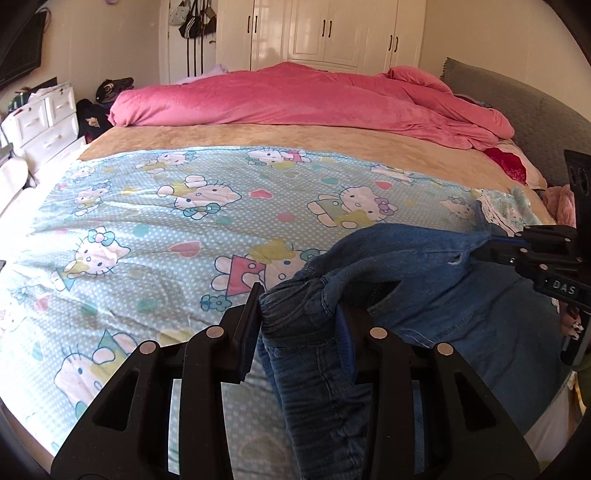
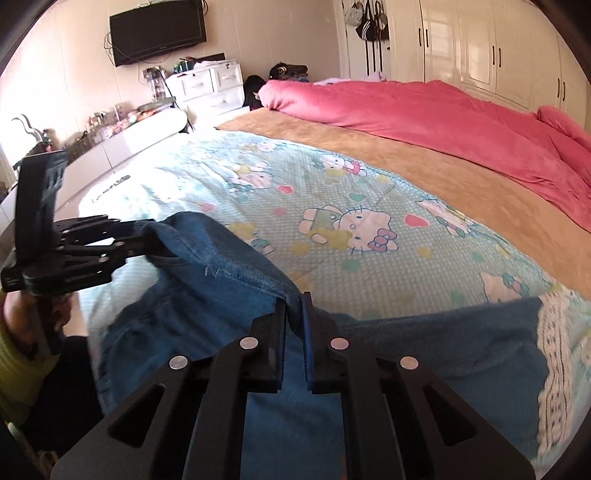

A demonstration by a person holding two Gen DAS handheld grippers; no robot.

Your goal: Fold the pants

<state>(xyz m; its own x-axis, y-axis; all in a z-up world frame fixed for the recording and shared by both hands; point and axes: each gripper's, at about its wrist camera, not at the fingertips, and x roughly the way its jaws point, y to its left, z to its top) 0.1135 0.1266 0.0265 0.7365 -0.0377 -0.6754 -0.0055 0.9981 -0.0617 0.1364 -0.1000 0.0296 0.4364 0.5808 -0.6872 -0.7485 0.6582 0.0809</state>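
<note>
Blue denim pants (image 1: 424, 295) on bed, over cartoon-cat sheet (image 1: 166, 221), stretched between both tools. Left hand-held gripper (image 1: 299, 314) clenched on bunched fabric edge; right hand-held gripper (image 2: 294, 325) clamped on raised fold. Right view alone shows wall TV (image 2: 157, 31); left view alone, grey headboard (image 1: 517, 103).
</note>
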